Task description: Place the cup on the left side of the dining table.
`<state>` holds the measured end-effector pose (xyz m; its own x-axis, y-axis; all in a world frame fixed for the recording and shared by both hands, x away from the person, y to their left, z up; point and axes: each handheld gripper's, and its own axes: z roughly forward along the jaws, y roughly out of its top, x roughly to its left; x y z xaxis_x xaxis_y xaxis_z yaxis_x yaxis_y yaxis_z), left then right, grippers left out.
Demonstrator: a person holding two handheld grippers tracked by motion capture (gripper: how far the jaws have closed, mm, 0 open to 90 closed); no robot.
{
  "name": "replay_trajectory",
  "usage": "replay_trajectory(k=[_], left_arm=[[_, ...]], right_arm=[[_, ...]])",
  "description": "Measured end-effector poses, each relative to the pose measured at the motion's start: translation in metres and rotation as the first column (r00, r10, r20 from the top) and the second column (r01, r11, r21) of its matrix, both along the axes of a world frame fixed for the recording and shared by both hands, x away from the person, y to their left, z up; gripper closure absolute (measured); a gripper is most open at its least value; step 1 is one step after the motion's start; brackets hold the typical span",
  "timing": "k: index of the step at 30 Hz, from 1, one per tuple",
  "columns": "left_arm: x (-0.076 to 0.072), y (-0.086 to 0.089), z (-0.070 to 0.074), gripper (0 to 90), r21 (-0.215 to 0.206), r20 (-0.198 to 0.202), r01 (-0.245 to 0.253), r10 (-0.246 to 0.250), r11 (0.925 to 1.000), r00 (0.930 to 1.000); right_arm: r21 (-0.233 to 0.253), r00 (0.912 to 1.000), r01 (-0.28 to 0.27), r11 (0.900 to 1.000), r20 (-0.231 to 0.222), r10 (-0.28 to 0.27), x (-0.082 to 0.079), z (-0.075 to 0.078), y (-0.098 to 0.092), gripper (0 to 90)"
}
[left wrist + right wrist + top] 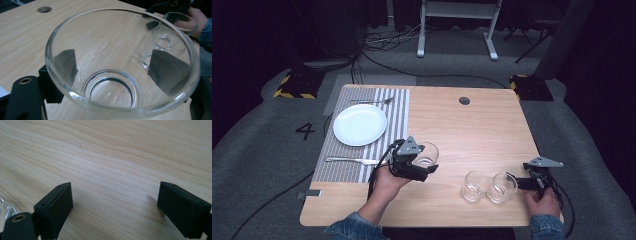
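Observation:
A clear glass point(427, 154) sits between the jaws of my left gripper point(428, 163), just right of the striped placemat point(396, 115). In the left gripper view the glass point(120, 50) is seen from above, and both pads point(66, 62) press its sides; the left gripper point(117, 67) is shut on it. Two more clear glasses point(474, 186) point(503, 187) stand side by side near the table's front right. My right gripper point(516, 181) is just right of them, open, with bare wood between its jaws point(115, 205).
On the placemat lie a white plate point(360, 124), a fork point(372, 101) behind it and a knife point(352, 160) in front. The wooden table point(472, 130) has a round cable hole point(464, 100) at the back. The front edge is close to both hands.

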<state>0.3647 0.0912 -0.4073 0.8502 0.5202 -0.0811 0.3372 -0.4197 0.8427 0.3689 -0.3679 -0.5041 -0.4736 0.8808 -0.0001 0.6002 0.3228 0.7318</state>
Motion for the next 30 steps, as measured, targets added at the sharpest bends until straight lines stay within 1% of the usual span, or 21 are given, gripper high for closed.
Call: replay_trajectory(k=[2, 3, 4, 5, 6, 8, 11, 12, 15, 17, 19, 21, 22, 23, 24, 25, 26, 27, 28, 29, 30], left_arm=[[0.003, 0.006, 0.003, 20.4, -0.005, 0.009, -0.014, 0.014, 0.9999, 0.9999], [0.006, 0.012, 0.004, 20.4, -0.007, 0.012, -0.027, 0.027, 0.9996, 0.9996], [0.006, 0.012, 0.004, 20.4, -0.007, 0.012, -0.027, 0.027, 0.9996, 0.9996], [0.009, 0.017, 0.006, 20.4, -0.015, 0.009, -0.047, 0.047, 0.9988, 0.9988], [0.01, 0.02, 0.007, 20.4, -0.008, 0.016, -0.058, 0.058, 0.9983, 0.9982], [0.011, 0.021, 0.008, 20.3, -0.013, 0.018, -0.065, 0.065, 0.9978, 0.9977], [0.016, 0.03, 0.011, 20.3, -0.012, 0.026, -0.088, 0.089, 0.996, 0.9957], [0.016, 0.03, 0.011, 20.4, -0.012, 0.026, -0.088, 0.089, 0.996, 0.9957], [0.021, 0.036, 0.011, 20.4, -0.02, 0.022, -0.109, 0.11, 0.9938, 0.9937], [0.026, 0.041, 0.01, 20.4, -0.023, 0.008, -0.13, 0.13, 0.9913, 0.9915], [0.031, 0.045, 0.009, 20.3, -0.017, 0.008, -0.155, 0.155, 0.9878, 0.9878], [0.036, 0.05, 0.008, 20.3, -0.002, 0.018, -0.186, 0.186, 0.9826, 0.9824], [0.037, 0.051, 0.007, 20.3, -0.005, 0.02, -0.196, 0.196, 0.9806, 0.9804], [0.037, 0.051, 0.007, 20.3, -0.005, 0.02, -0.196, 0.196, 0.9806, 0.9804], [0.04, 0.054, 0.005, 20.3, 0.0, 0.027, -0.214, 0.214, 0.9767, 0.9764], [0.041, 0.056, 0.004, 20.3, -0.005, 0.024, -0.227, 0.227, 0.9738, 0.9735], [0.043, 0.057, 0.003, 20.3, -0.008, 0.029, -0.24, 0.24, 0.9708, 0.9704], [0.045, 0.059, 0.002, 20.3, -0.003, 0.028, -0.25, 0.25, 0.9681, 0.9678], [0.047, 0.061, 0.0, 20.3, 0.004, 0.033, -0.269, 0.269, 0.9631, 0.9626], [0.047, 0.061, 0.0, 20.3, 0.004, 0.033, -0.269, 0.269, 0.9631, 0.9626], [0.048, 0.062, -0.001, 20.3, 0.01, 0.036, -0.279, 0.279, 0.9601, 0.9596]], right_arm=[[0.0, 1.0, 0.0, 1.0, 0.0, 0.0, 0.0, 0.0, 0.0, 13.3], [0.0, 1.0, 0.0, 1.0, 0.0, 0.0, 0.0, 0.0, 0.0, 13.3], [0.0, 1.0, 0.0, 1.0, 0.0, 0.0, 0.0, 0.0, 0.0, 13.3], [0.0, 1.0, 0.0, 1.0, 0.0, 0.0, 0.0, 0.0, 0.0, 13.4], [0.0, 1.0, 0.0, 1.0, 0.0, 0.0, 0.0, 0.0, 0.0, 13.3], [0.0, 1.0, 0.0, 1.0, 0.0, 0.0, 0.0, 0.0, 0.0, 13.4], [0.0, 1.0, 0.0, 1.0, 0.0, 0.0, 0.0, 0.0, 0.0, 13.4], [0.0, 1.0, 0.0, 1.0, 0.0, 0.0, 0.0, 0.0, 0.0, 13.4], [0.0, 1.0, 0.0, 1.0, 0.0, 0.0, 0.0, 0.0, 0.0, 13.4], [0.0, 1.0, 0.0, 1.0, 0.0, 0.0, 0.0, 0.0, 0.0, 13.4], [0.0, 1.0, 0.0, 1.0, 0.0, 0.0, 0.0, 0.0, 0.0, 13.3], [0.0, 1.0, 0.0, 1.0, 0.0, 0.0, 0.0, 0.0, 0.0, 13.3], [0.0, 1.0, 0.0, 1.0, 0.0, 0.0, 0.0, 0.0, 0.0, 13.4], [0.0, 1.0, 0.0, 1.0, 0.0, 0.0, 0.0, 0.0, 0.0, 13.4], [0.0, 1.0, 0.0, 1.0, 0.0, 0.0, 0.0, 0.0, 0.0, 13.4], [0.0, 1.0, 0.0, 1.0, 0.0, 0.0, 0.0, 0.0, 0.0, 13.3], [0.0, 1.0, 0.0, 1.0, 0.0, 0.0, 0.0, 0.0, 0.0, 13.3], [0.0, 1.0, 0.001, 1.0, 0.0, -0.001, 0.0, 0.0, 0.0, 13.4], [-0.001, 1.0, 0.001, 1.0, 0.002, -0.001, 0.0, 0.0, 0.0, 13.3], [-0.001, 1.0, 0.001, 1.0, 0.002, -0.001, 0.0, 0.0, 0.0, 13.3], [-0.001, 1.0, 0.002, 1.0, 0.002, -0.002, 0.0, 0.0, 0.0, 13.4]])
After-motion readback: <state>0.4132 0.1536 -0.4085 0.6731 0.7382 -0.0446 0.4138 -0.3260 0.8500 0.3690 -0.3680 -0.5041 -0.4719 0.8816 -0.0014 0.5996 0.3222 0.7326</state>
